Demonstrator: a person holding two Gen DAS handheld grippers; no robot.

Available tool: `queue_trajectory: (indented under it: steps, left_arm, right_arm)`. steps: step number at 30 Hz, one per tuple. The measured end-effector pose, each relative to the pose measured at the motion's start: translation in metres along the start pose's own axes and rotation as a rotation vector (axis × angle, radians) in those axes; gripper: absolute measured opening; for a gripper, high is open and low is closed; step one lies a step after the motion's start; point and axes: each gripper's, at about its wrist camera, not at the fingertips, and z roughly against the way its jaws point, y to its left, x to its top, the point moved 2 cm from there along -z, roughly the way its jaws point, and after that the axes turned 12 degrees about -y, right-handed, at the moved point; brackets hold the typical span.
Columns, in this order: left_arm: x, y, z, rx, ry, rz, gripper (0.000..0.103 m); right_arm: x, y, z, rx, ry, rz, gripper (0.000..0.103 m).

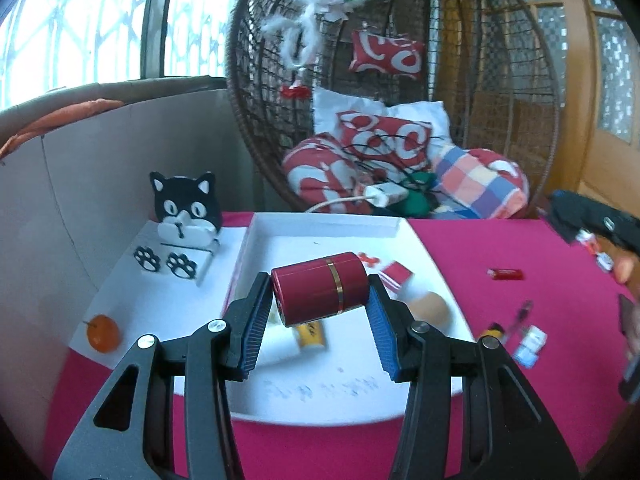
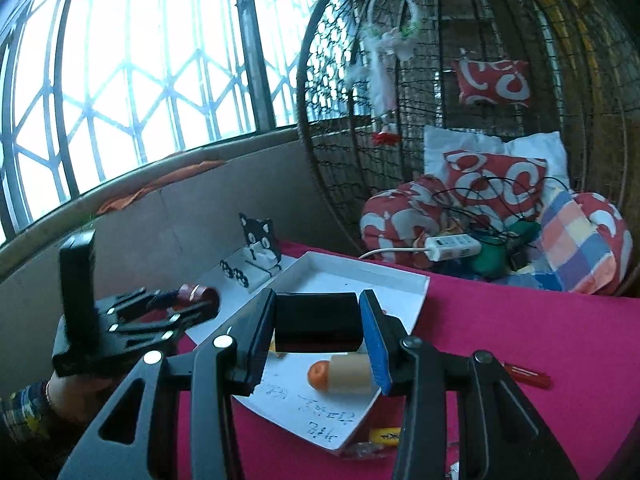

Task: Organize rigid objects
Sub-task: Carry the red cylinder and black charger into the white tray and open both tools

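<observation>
Left wrist view: left gripper (image 1: pixel 320 300) pinches a red cylinder (image 1: pixel 320 294) end to end above the white tray (image 1: pixel 320 224), smooth, stiff, liable to roll; right gripper (image 2: pixel 318 322) clamps a black block (image 2: pixel 318 322) by flat sides

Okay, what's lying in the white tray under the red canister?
Below the red canister the white tray shows a yellow packet, a tan rounded piece and a red-white box. Anything directly beneath the canister is covered.

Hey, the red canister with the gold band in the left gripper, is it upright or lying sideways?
Sideways. The red canister lies horizontally between the left gripper pads, its gold band running vertically, above the white tray.
</observation>
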Motion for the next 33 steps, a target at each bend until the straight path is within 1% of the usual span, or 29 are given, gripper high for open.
queue_trajectory:
  steps: [10,14,19,21,26,30,33]
  left_arm:
    - [0.001,0.009,-0.041,0.059,0.050,0.006,0.047]
    - [0.005,0.016,-0.071,0.074,0.088,0.023,0.047]
    - [0.008,0.029,-0.105,0.081,0.138,0.030,0.047]
    - [0.008,0.027,-0.113,0.090,0.146,0.014,0.047]
    - [0.000,0.021,-0.131,0.081,0.188,-0.009,0.047]
    - [-0.010,0.020,-0.152,0.082,0.240,-0.022,0.047]
    - [-0.009,0.018,-0.161,0.084,0.255,-0.020,0.047]
  right_arm:
    - [-0.002,0.021,-0.040,0.042,0.051,0.033,0.042]
    - [-0.009,0.028,-0.063,0.049,0.090,0.036,0.042]
    - [-0.034,0.035,-0.091,0.037,0.157,0.064,0.042]
    - [-0.043,0.037,-0.101,0.031,0.180,0.073,0.042]
    - [-0.069,0.038,-0.119,0.001,0.234,0.112,0.042]
    - [-0.087,0.037,-0.130,-0.012,0.267,0.119,0.042]
    - [-0.093,0.039,-0.135,-0.018,0.270,0.133,0.042]
